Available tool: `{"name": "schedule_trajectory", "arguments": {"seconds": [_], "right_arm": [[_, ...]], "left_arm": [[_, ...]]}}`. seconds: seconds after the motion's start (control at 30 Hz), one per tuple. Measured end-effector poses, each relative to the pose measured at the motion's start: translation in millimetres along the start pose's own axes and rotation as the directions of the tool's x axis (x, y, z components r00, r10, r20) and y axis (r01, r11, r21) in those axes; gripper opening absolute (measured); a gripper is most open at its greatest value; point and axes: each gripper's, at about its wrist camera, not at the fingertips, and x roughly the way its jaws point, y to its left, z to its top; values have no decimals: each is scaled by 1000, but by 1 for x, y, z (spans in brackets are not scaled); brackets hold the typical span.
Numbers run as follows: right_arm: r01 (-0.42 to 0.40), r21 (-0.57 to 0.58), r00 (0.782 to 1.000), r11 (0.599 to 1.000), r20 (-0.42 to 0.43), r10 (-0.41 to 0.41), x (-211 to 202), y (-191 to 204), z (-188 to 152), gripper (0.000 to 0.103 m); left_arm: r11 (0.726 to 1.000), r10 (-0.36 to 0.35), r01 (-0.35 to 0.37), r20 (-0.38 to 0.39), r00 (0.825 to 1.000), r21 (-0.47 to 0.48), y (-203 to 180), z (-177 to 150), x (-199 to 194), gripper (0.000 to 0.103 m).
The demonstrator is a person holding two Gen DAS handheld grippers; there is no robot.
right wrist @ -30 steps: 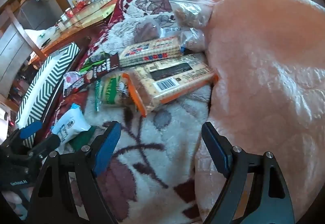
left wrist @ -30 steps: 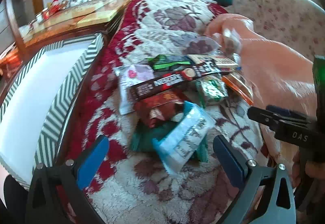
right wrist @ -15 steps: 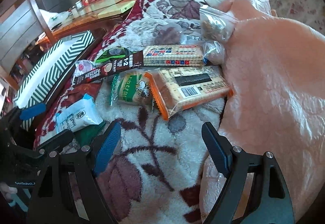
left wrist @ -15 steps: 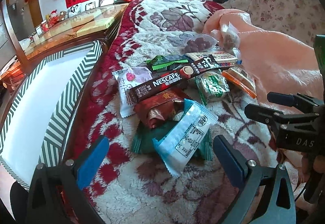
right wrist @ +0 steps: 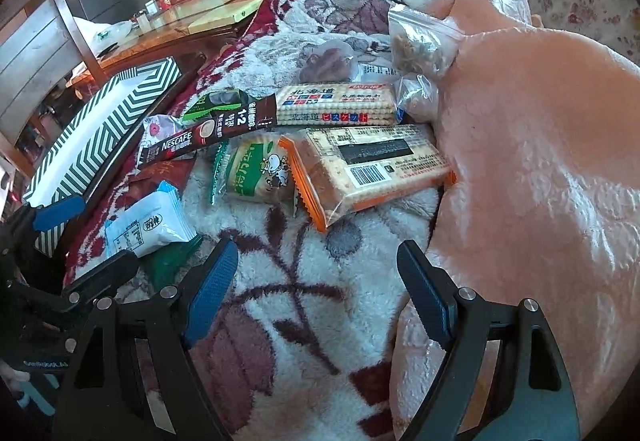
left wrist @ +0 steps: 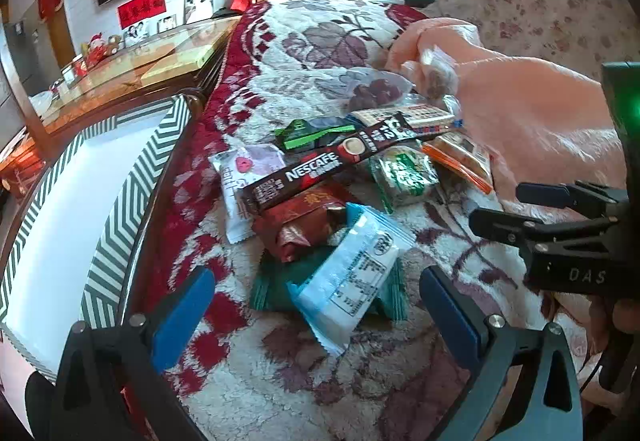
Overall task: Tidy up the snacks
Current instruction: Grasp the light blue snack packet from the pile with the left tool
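The light-blue snack packet (left wrist: 352,273) lies on the floral blanket (left wrist: 280,381) near its left edge, atop a green packet (left wrist: 280,281), long axis running diagonally away. It sits directly ahead of the left gripper (left wrist: 316,317), which gapes empty. The right gripper (right wrist: 316,293), also spread and empty, is farther off; the striped box (left wrist: 112,217) waits left.

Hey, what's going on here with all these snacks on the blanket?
A person holds two tongs over a pile of snacks on a floral plush blanket. Both the left tongs and right tongs are open and empty. Nearest the left: a pale blue snack packet. A white chevron-edged box sits alongside.
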Motion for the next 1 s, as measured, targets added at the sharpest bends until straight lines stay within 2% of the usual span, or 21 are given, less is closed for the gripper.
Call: {"name": "schedule_trajectory", "arguments": {"seconds": [0.23,0.43,0.67,0.8,1.0], "right_arm": [[4,6,1000,1000,-14,-4,1,-2,1,82],[5,1,1000,1000,-29,-5,4,-1,-1,82],[12,17,1000,1000,-20,-12,2,-6,0,82],[11,24,999,1000,-33,-10,4,-7,-1,82],[11,18,999,1000,-38,-11,6,-6,0,82]], "left_arm": [[1000,-9,9,8,1000,7,-2,0,-1,103],[998,-53,53,-17,998,14,0,4,1,102],[984,-142,147,-59,988,98,-7,9,3,88],[973,-165,177,-91,982,147,-15,9,10,80],[968,-167,192,-150,974,165,-17,9,21,61]]}}
